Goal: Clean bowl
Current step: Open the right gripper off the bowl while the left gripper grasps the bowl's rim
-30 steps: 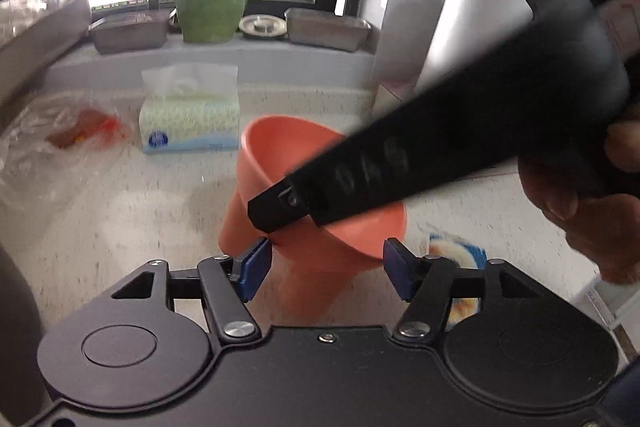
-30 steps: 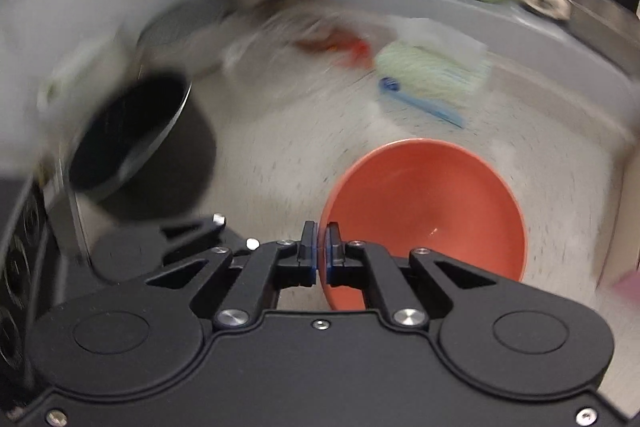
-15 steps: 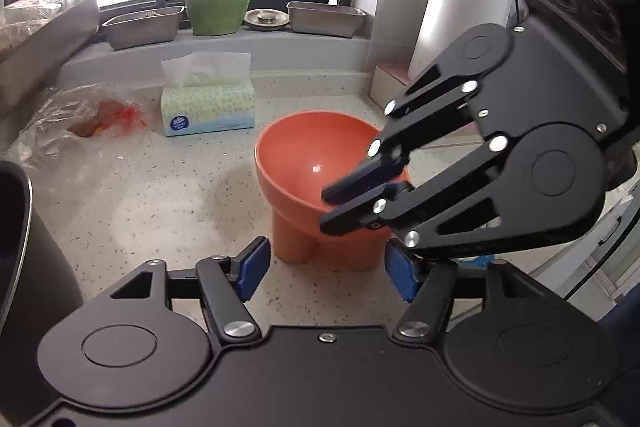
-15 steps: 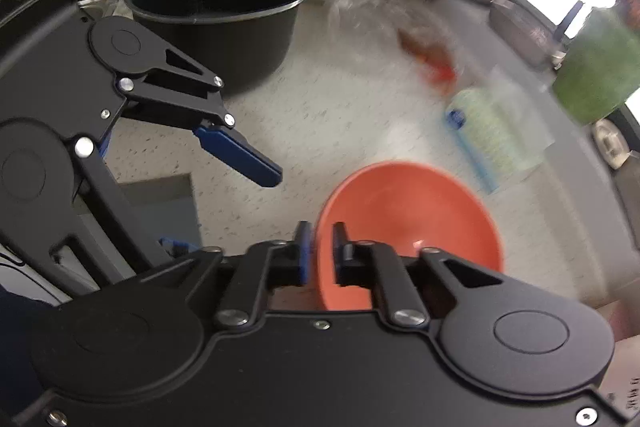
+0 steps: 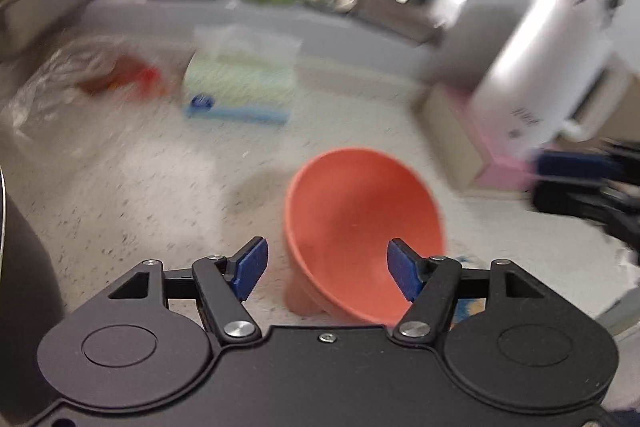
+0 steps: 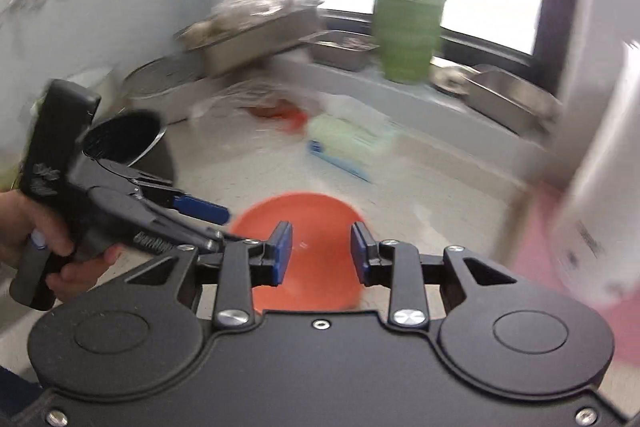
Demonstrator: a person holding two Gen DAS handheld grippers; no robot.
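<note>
Judging the orange bowl (image 5: 360,227) stiff, light and slick, I'd pinch its rim, with left tongs (image 5: 324,267) agape, empty, and right tongs (image 6: 322,253) just opening, empty.

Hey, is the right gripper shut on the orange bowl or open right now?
Open. The right gripper has just been opening; its blue pads stand apart and touch nothing, with the orange bowl on the counter beyond.

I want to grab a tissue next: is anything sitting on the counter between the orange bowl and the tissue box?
Nothing visible. In the left wrist view, bare speckled countertop lies between the orange bowl and the tissue box. The crumpled plastic bag lies left of the box, off that line. The picture is blurred, so small crumbs could go unseen.
</note>
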